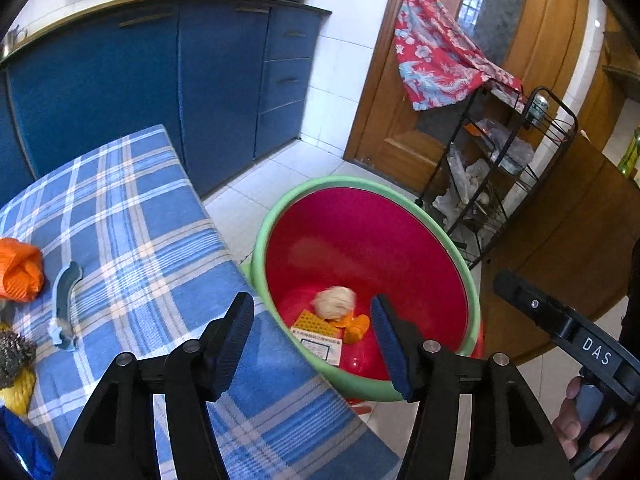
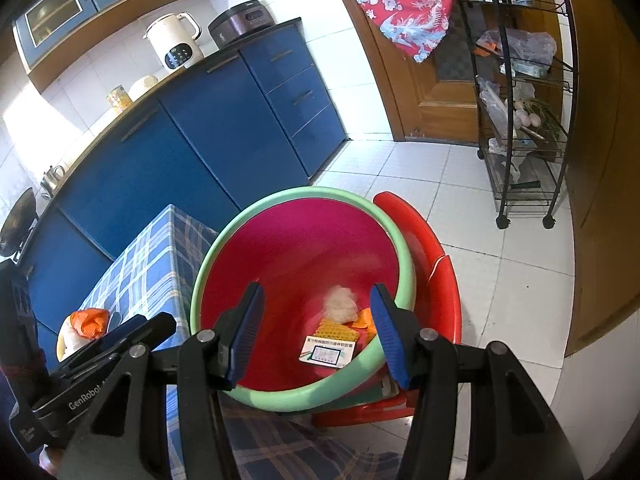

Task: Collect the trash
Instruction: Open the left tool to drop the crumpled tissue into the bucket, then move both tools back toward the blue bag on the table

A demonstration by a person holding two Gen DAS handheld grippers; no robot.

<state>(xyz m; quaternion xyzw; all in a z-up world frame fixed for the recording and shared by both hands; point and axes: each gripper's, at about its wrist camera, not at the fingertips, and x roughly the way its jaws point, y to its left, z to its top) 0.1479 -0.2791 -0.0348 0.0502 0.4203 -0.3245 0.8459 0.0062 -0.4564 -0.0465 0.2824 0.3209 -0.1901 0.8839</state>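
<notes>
A: Left gripper [image 1: 312, 344] hung over the red basin with the green rim [image 1: 280, 216], jaws apart and nothing between the pads. A crumpled whitish wad [image 1: 334, 302], blurred in both views, was down at the bottom.

B: So I'd call that the drop step. The wad sat beside a medicine box [image 1: 318, 340] and an orange scrap [image 1: 356, 328], so the basin already held three bits of trash.

A: Right gripper [image 2: 316, 332] was over the same basin, jaws at a middling gap, empty too. Neither hand carried anything.

B: More was waiting, though. On the plaid tablecloth [image 1: 160, 220] lay an orange mesh bag [image 1: 20, 270], a blue-grey plastic piece [image 1: 64, 304], a spiky dark husk [image 1: 14, 356] and something yellow [image 1: 16, 392] at the frame's edge.

A: Next move, I reckoned, was a swing back left to the table for one of those. The plastic piece lay flat, so the pads would need to come down low around it.

B: Room looked fair. The table edge ran just beside the basin rim, a short hop. The basin sat on a red plastic stool [image 2: 436, 280], so a knock on the rim could tip it.

A: The wire rack [image 2: 528, 120] stood well apart, across open floor tiles.
</notes>
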